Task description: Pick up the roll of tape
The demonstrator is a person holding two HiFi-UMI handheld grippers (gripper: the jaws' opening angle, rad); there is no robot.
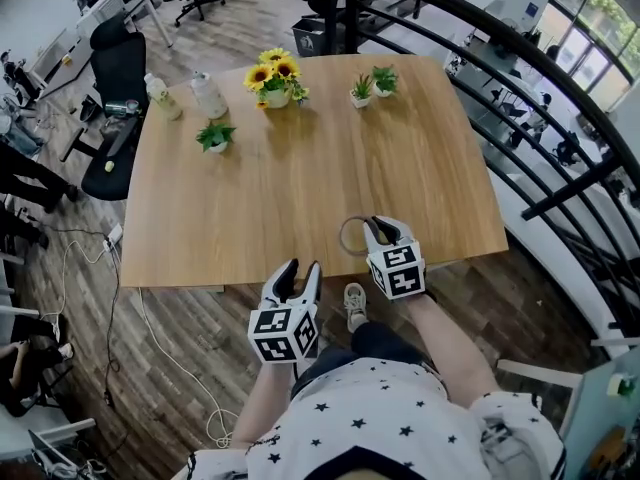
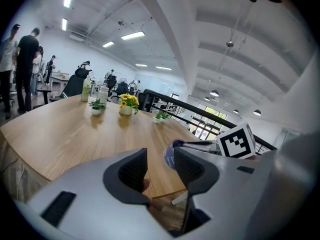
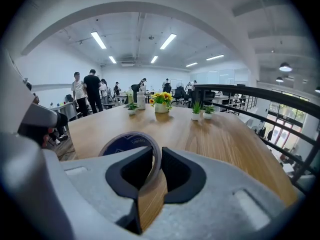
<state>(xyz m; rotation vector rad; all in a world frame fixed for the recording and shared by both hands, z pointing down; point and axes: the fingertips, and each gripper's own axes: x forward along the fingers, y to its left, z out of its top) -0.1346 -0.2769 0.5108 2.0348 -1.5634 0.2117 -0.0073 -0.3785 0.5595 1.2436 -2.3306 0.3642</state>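
- The pick-up looks to be in its grasp-and-lift step: the right tool [image 1: 385,230] is clenched on the roll of tape [image 1: 342,236], one jaw inside the ring and one outside, pinching its thin wall.
- The roll is at the near edge of the worktop [image 1: 300,168], right of centre. It stands on edge in the grip, and whether it has cleared the wood cannot be told.
- The left tool [image 1: 299,273] is released, with nothing between its jaws, off the near edge and left of the roll.
- The next move probably calls for a straight raise with steady squeeze, since a narrow hoop held by one wall could pivot or slip.
- From the right tool view, the roll [image 3: 131,143] is a thin hoop with a tan outer band and a blue printed face.
- The jaws carry dark ribbed pads set in smooth grey moulded shells.
- The worktop is pale wood grain with rounded corners.
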